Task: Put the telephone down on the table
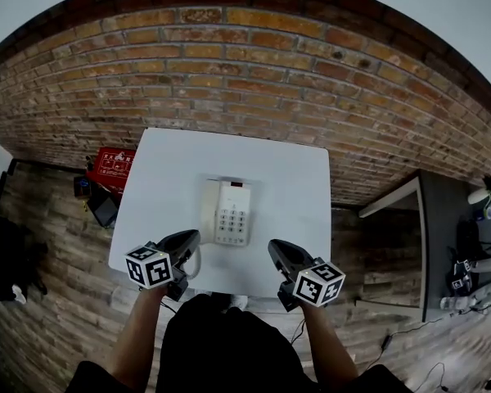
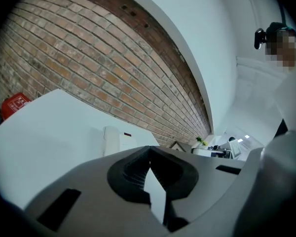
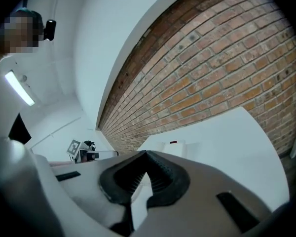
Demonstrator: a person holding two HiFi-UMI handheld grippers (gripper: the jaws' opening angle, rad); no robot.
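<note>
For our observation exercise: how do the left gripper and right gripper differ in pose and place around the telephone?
The left gripper reaches close to the handset of the telephone; the right gripper stands clear of it, over bare table. The left gripper angles rightward, the right gripper leftward. Both are shut and empty.

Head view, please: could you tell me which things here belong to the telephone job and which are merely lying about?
Job: telephone resting on white table; left gripper and right gripper, both shut, empty.
Lying about: red case on the floor; dark desk at right.
</note>
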